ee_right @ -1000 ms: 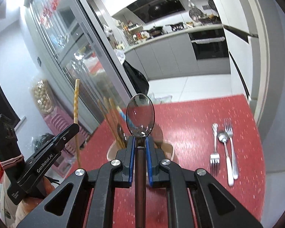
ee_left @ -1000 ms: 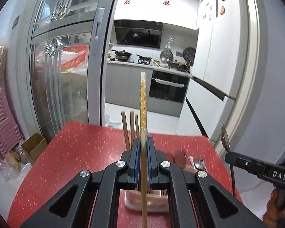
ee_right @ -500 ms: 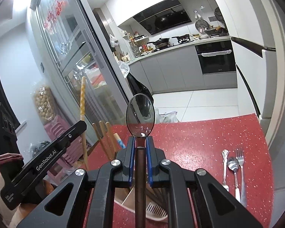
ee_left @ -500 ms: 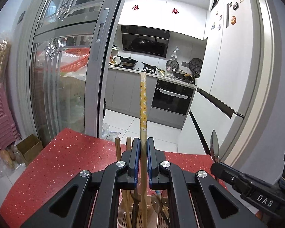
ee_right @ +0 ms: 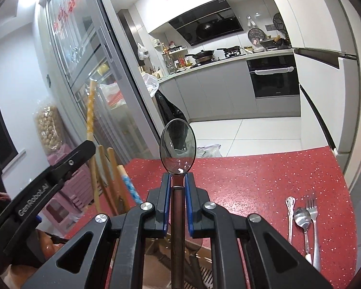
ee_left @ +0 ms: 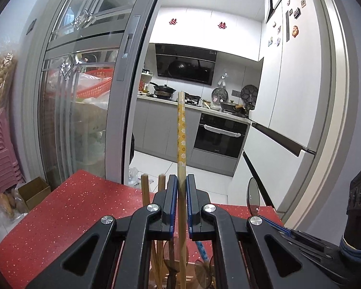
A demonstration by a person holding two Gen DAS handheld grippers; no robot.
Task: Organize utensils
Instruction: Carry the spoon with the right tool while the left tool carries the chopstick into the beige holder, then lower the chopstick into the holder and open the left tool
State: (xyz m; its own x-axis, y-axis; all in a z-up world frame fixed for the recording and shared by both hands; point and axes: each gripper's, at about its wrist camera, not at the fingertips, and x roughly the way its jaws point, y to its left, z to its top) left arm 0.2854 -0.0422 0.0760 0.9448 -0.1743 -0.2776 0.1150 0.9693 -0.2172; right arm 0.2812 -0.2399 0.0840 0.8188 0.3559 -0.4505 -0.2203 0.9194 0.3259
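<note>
My left gripper (ee_left: 181, 185) is shut on a long wooden utensil handle with a yellow flowered sleeve (ee_left: 181, 130), held upright, its lower end down in the utensil holder (ee_left: 199, 267) below the jaws. My right gripper (ee_right: 178, 179) is shut on a metal spoon (ee_right: 177, 149), bowl up, its handle reaching down over the same holder (ee_right: 202, 272). Wooden chopsticks (ee_left: 145, 189) and a blue handle (ee_right: 130, 185) stand in the holder. The spoon (ee_left: 252, 197) and the right gripper show at the right of the left wrist view.
The red speckled table (ee_right: 264, 175) carries a fork (ee_right: 312, 219), a small spoon (ee_right: 302, 219) and another metal utensil (ee_right: 290, 207) at the right. A sliding glass door (ee_left: 89, 101) stands to the left, the kitchen behind.
Both grippers have come closer over the holder and lowered; the yellow-sleeved handle and the spoon now reach down into it. The views tilted up toward the kitchen.
</note>
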